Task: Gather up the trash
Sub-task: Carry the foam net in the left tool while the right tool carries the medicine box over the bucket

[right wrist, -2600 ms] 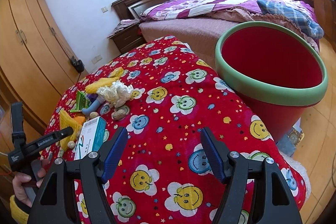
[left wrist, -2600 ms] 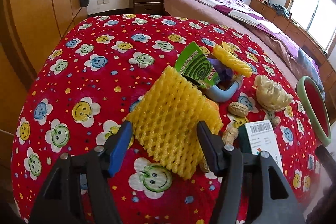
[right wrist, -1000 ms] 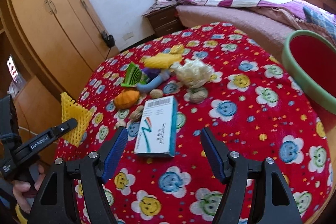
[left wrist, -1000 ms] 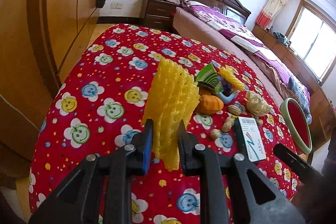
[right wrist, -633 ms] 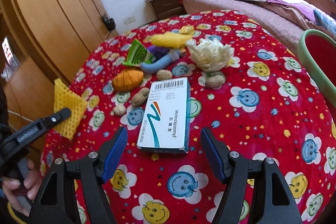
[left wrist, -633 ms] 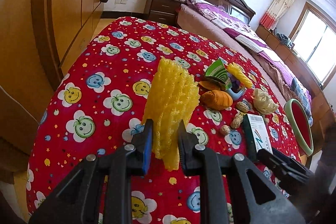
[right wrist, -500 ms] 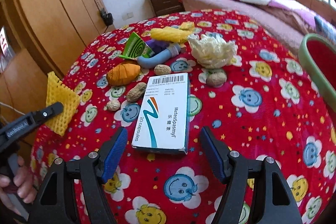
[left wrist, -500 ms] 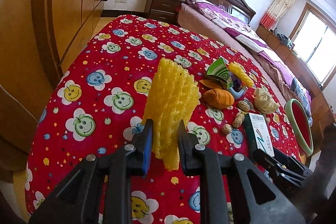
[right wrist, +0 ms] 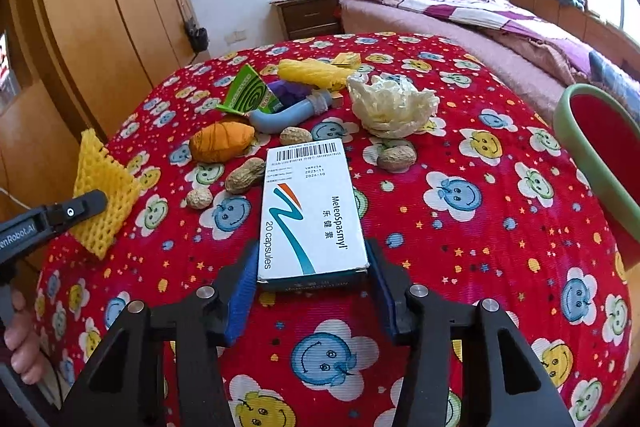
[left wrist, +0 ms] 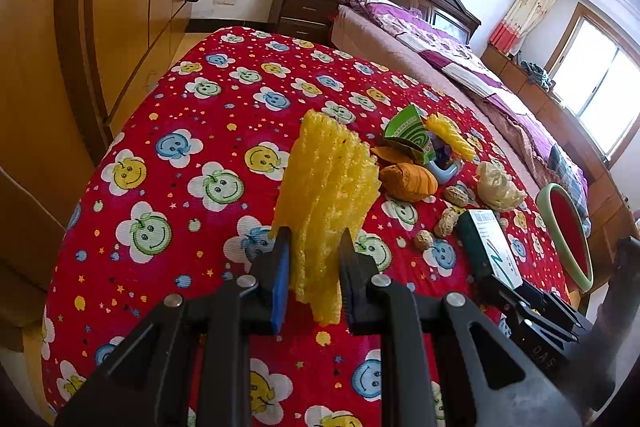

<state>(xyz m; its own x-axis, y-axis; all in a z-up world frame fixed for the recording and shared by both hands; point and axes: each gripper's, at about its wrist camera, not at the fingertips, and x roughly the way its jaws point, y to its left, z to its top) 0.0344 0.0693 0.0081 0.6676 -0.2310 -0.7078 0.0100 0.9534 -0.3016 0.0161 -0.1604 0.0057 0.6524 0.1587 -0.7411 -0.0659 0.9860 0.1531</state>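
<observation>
Left hand-held gripper (left wrist: 311, 269) was clamped on the yellow foam net (left wrist: 328, 195), right hand-held gripper (right wrist: 312, 281) was closing in on the medicine box (right wrist: 310, 211).

So the left one held that foam net upright, off the red smiley-print worktop (left wrist: 192, 131), over its near-left part. The right one's jaws had just been narrowing, with the near end of the white box sitting right between the pads; they looked snug against both long sides, box still flat on the cloth near the front edge. Rest of the junk was piled toward the middle and far side: an orange wad (right wrist: 221, 142), peanut shells (right wrist: 245, 175), a crumpled tissue (right wrist: 390, 107), a green wrapper (right wrist: 249, 91). The red bin with the green rim (right wrist: 600, 151) stood off the right edge.
</observation>
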